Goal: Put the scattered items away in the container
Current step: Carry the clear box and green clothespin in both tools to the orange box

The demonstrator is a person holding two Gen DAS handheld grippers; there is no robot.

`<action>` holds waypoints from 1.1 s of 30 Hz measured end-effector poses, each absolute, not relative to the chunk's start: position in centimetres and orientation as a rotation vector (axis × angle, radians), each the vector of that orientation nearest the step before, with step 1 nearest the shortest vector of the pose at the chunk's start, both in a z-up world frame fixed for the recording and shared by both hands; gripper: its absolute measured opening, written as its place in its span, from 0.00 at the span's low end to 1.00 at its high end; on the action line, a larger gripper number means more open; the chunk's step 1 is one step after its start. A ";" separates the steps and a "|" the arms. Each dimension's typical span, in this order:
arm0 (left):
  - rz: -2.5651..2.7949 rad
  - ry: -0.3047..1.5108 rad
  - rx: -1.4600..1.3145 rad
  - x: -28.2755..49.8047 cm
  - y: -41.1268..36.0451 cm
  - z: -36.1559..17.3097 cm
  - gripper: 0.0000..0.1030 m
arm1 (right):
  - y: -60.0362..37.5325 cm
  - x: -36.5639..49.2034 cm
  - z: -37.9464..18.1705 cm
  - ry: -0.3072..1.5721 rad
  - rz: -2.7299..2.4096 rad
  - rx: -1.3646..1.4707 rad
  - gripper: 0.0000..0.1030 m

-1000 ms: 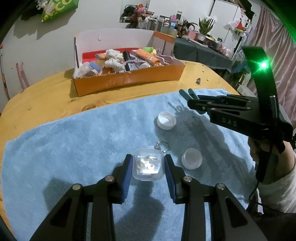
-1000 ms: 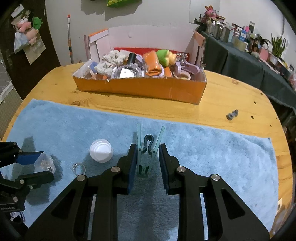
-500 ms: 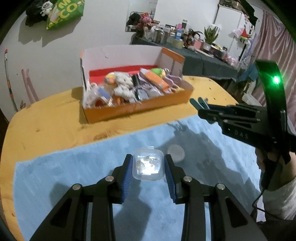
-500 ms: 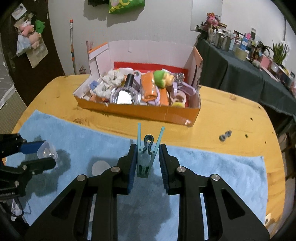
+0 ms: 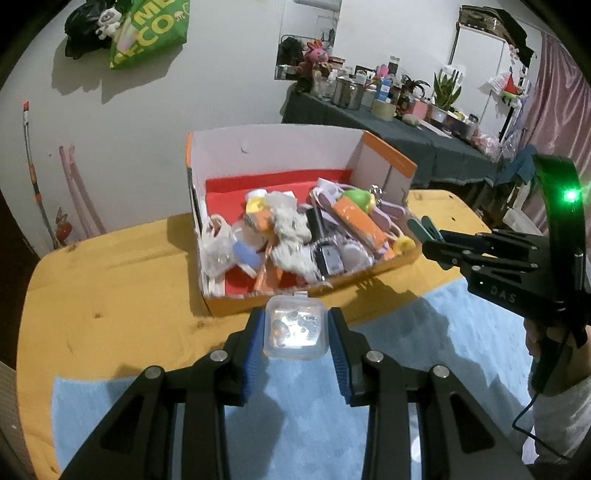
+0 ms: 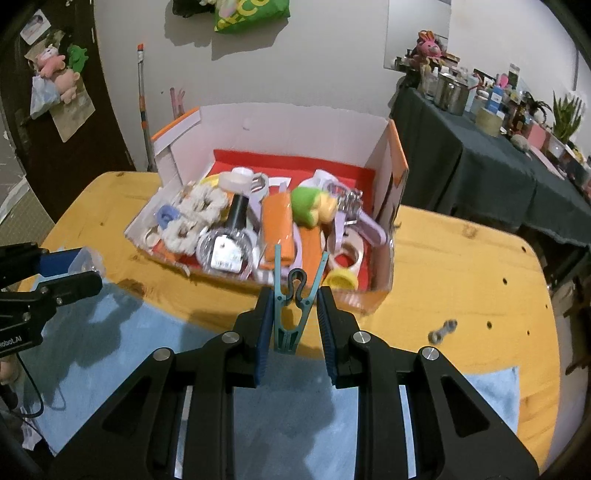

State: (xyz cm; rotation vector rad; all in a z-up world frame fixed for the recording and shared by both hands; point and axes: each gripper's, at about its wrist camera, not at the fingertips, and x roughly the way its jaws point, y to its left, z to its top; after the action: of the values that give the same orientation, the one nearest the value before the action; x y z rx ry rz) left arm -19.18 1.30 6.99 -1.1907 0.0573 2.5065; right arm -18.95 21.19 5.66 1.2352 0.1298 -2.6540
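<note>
A yellow wooden desk (image 5: pixel 110 288) fills the middle of the room, with a fluffy blue towel (image 6: pixel 110 354) spread over its near part. Behind it is a white wall with a green bag (image 5: pixel 151 29) hanging up high. Off to the right stands a long dark table (image 6: pixel 491 173) crowded with jars and plants.

An orange box (image 6: pixel 354 299) with white inside walls sits on the bare wood, just past the towel. It is full of small things: white fluffy hair ties (image 6: pixel 201 206), a clear bottle with a black cap (image 6: pixel 229 243), an orange pouch (image 6: pixel 277 221), a green and yellow toy (image 6: pixel 312 205) and rolls of tape (image 6: pixel 347 253).

The left hand-held gripper (image 5: pixel 295 332) is squeezing a little clear case (image 5: pixel 295 328) with tiny bits inside, up in the air just in front of the box. The right hand-held gripper (image 6: pixel 293 321) is pinching a green clothes peg (image 6: pixel 291 302), also held near the front edge of the box.
</note>
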 end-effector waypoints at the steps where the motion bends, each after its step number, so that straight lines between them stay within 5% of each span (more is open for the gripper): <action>1: 2.507 0.058 -1.189 -19.5 1.3 7.0 0.35 | 21.2 -19.2 5.7 0.131 -2.655 1.235 0.22; 33: 2.574 0.030 -1.215 -26.2 1.3 5.2 0.35 | 22.2 -24.8 4.2 0.112 -2.639 1.282 0.22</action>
State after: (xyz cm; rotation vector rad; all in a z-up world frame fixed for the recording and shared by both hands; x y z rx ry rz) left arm -26.16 1.33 5.21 -1.2146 0.0302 2.5745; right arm -24.83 22.18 4.25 1.2816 0.1116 -2.6385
